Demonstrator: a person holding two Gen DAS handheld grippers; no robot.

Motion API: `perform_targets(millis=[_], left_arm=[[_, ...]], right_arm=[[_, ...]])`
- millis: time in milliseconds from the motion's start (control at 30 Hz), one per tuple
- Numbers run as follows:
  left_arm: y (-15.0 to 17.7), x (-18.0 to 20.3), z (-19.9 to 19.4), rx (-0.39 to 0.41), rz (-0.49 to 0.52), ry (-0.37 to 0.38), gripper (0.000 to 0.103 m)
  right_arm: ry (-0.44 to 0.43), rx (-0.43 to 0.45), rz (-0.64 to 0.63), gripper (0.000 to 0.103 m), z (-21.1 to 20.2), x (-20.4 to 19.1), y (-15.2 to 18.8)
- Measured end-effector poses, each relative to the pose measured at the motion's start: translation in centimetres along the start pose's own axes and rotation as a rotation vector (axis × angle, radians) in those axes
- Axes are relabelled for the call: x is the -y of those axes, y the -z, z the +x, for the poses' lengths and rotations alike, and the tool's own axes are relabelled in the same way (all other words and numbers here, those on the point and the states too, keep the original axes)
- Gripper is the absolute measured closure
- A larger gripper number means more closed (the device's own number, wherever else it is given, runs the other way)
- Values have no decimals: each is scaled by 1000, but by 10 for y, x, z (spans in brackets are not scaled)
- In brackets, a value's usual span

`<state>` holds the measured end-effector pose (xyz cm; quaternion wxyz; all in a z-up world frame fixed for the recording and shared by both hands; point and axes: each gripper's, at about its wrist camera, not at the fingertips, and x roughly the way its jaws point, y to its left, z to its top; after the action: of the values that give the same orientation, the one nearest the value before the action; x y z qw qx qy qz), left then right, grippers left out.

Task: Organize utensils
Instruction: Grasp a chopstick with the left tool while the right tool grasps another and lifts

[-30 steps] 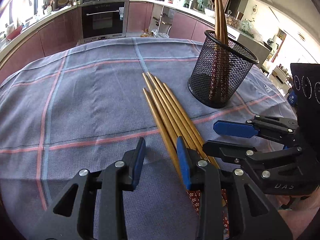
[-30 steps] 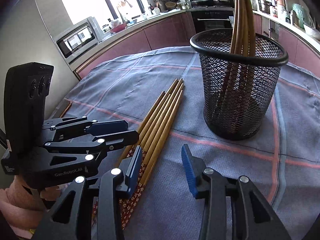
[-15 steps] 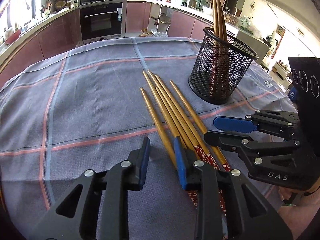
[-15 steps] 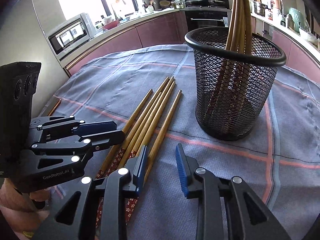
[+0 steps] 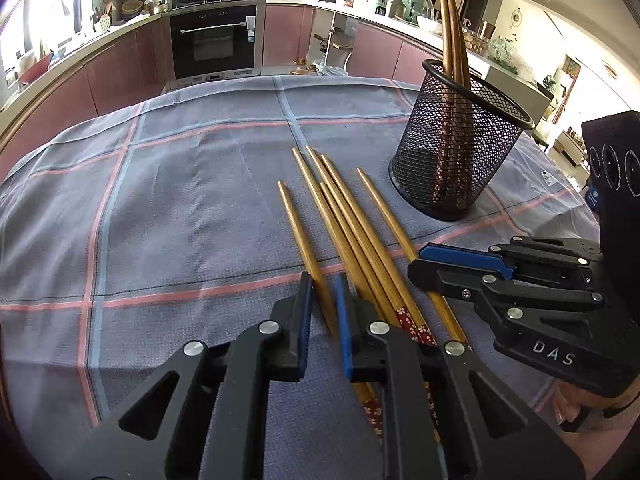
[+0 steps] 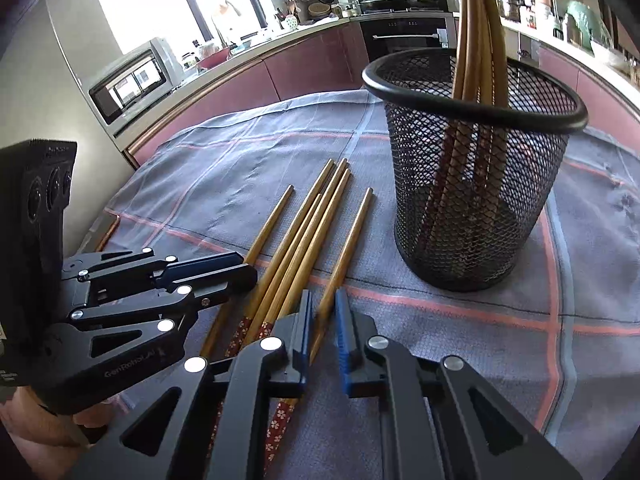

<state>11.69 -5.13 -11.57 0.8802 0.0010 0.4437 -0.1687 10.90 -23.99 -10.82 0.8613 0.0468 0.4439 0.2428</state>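
Checked tablecloth (image 5: 180, 208), each claw clamping one chopstick

Round table under a grey-blue cloth (image 5: 192, 200) crossed by pink and pale-blue stripes. On it, six loose chopsticks (image 5: 340, 220) fanned side by side (patterned red ends nearest), just beside an upright black mesh cup (image 5: 456, 168) (image 6: 476, 200).

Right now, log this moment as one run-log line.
left tongs: shut on leftmost chopstick | right tongs: shut on rightmost chopstick | mesh holder: upright, chopsticks inside
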Motion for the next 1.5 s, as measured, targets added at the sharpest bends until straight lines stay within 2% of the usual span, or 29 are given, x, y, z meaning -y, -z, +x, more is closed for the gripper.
perform_targets(millis=[267,467,600,867,1133,1333,1500], left_arm=[[5,-7,-11,25,-62,10,95],[8,-3,-23,40,-50,46,95],[11,2,-24,34,-41,56,95],[15,3,-13,-8,-27,50,95],[10,2,-5,-30,-6,56,94],[7,0,-10,-9,-31,58,96],[-2,4,-35,53,-22,101,95]], right_arm=[[-49,27,63,97,-14,11,2],[-95,51,14,97,-27,2,1],[-112,30,-11,97,-24,-3,2],[-62,-40,-42,95,-6,-8,3],[-53,-46,-66,95,1,-9,0],[-74,-8,-63,97,-14,-5,0],[-89,75,-66,97,-46,-1,-5]])
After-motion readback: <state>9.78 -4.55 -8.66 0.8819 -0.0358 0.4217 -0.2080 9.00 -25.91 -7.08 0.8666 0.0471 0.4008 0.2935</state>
